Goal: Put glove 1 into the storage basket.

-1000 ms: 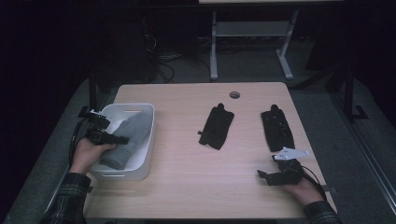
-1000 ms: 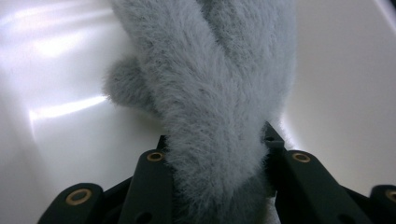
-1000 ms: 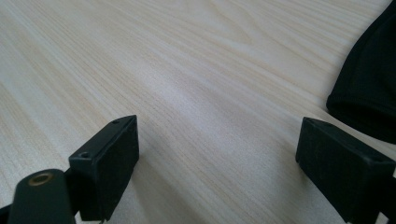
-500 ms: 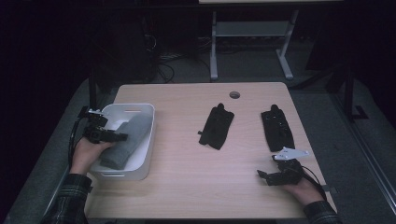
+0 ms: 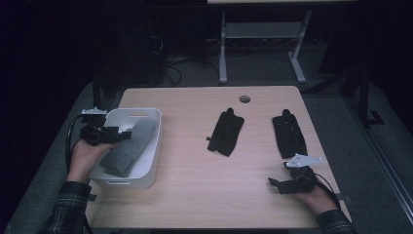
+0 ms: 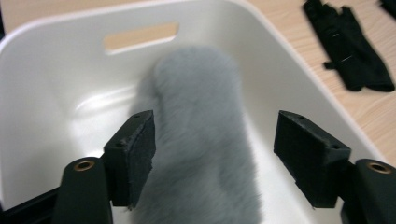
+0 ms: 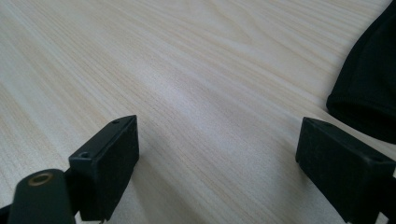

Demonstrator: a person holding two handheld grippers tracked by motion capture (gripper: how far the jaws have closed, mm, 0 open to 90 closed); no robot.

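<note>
A fuzzy grey sock (image 5: 130,146) lies lengthwise in the white bin (image 5: 124,182) at the table's left. My left gripper (image 5: 122,134) hovers over the bin's left rim. Its jaws have just been opening. In the left gripper view they stand wide on either side of the grey sock (image 6: 201,93), and the pads (image 6: 133,154) are clear of it. The left gripper (image 6: 217,158) is open above the bin (image 6: 56,70). My right gripper (image 5: 275,184) rests open near the front right, and the right gripper (image 7: 217,163) has bare wood between its jaws.
Two black socks lie flat on the wooden table (image 5: 195,195), one in the middle (image 5: 225,132) and one to the right (image 5: 289,135). The edge of black cloth (image 7: 369,93) shows beside my right gripper. A cable hole (image 5: 244,99) sits at the back.
My left gripper has risen out of the bin and opened, leaving the grey sock lying inside. The right gripper has stayed where it was.
</note>
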